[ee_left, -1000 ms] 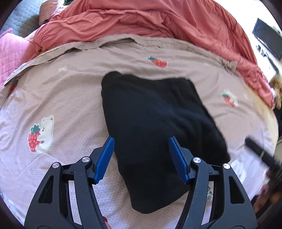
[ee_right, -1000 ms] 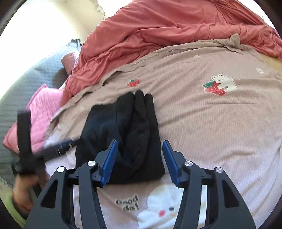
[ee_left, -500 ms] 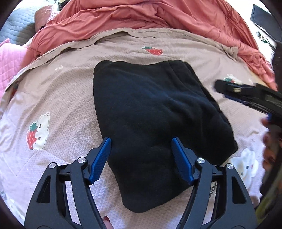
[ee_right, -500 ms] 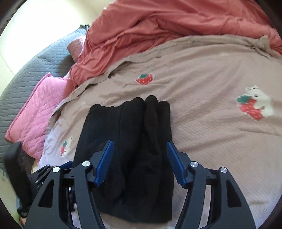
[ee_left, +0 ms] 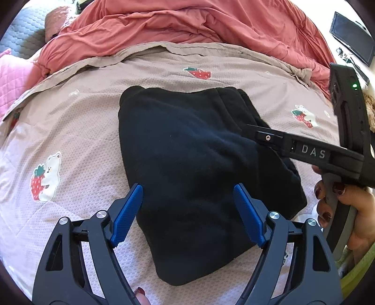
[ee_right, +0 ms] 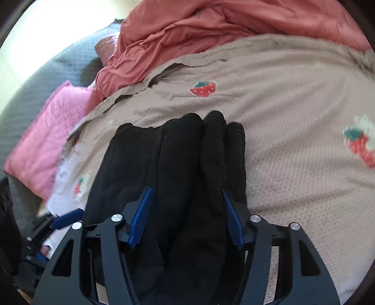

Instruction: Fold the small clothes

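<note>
A black folded garment (ee_left: 187, 140) lies on a beige strawberry-print bedspread (ee_left: 70, 122). My left gripper (ee_left: 187, 187) hovers over its near end, jaws opening, blue pads astride the cloth without pressing it. In the right wrist view the garment (ee_right: 178, 152) shows several stacked folds along its right side. My right gripper (ee_right: 185, 190) sits low over those folds, jaws closing, the folds between the pads. I see no squeeze on the cloth. One of its fingers (ee_left: 264, 136) reaches in from the right, held by a hand (ee_left: 346, 201).
A rumpled red duvet (ee_left: 187, 21) covers the far side of the bed. A pink quilted pillow (ee_right: 46, 131) and a grey quilted cover (ee_right: 35, 89) lie at the left. A dark screen (ee_left: 351, 37) stands at the far right. The bedspread (ee_right: 293, 117) continues to the right.
The right gripper has come in from the right and lowered over the garment's folded edge. The left jaws have spread wider. The garment itself lies as before.
</note>
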